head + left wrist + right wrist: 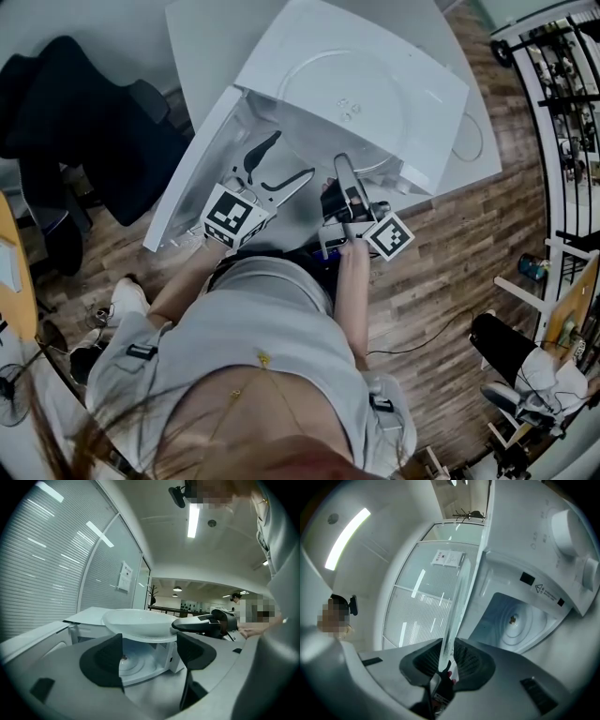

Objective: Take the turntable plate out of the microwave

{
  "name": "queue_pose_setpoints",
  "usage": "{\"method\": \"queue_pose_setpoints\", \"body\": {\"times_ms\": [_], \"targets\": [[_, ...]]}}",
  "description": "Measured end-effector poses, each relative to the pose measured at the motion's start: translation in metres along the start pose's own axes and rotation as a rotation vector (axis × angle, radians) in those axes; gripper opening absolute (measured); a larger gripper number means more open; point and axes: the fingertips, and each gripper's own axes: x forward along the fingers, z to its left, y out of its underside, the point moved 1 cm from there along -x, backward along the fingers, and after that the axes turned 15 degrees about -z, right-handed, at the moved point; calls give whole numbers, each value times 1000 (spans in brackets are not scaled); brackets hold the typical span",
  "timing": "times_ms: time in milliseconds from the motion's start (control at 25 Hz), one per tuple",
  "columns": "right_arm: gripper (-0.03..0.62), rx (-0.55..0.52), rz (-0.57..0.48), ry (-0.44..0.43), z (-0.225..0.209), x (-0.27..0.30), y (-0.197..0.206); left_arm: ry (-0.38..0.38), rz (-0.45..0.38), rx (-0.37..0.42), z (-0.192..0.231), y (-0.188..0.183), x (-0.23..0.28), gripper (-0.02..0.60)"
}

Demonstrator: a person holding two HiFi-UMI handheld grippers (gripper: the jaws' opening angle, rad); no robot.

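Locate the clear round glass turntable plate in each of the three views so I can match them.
Head view: the clear round glass turntable plate sits upper centre, overlapping the white microwave; the right gripper clamps its near rim.
Left gripper view: centre, a shallow disc above the open cavity.
Right gripper view: edge-on, a tall thin strip between the fingers.
Shared landmark: the microwave, with its cavity floor showing in both gripper views.

The turntable plate (140,622) spans the front of the microwave cavity (515,620), and the open door (187,178) walls its left side.
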Motion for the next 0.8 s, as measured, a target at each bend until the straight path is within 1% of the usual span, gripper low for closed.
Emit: {"method": "queue_pose_setpoints", "body": {"times_ms": [280,400,480,520,680,760,800], "targets": [[71,9,-3,0,-3,5,-3,-19,-18,24,3,1,4,354],[74,-26,-7,-6,-1,13,-7,-41,-46,50,6,-5,10,354],[84,-96,0,-10,2,17,-9,-59,-59,46,9,-6,14,354],[95,-149,12,-2,2,18,-9,-64,-63,38,10,-7,15,354],[164,-430,93,59,-2,13,-3,-61,-59,23,10,-4,16,354],[202,-524,121,84,-5,8,0,-64,-44,25,8,0,16,354],[215,-555,124,90,-5,6,1,-66,-41,23,8,1,16,354]]}}
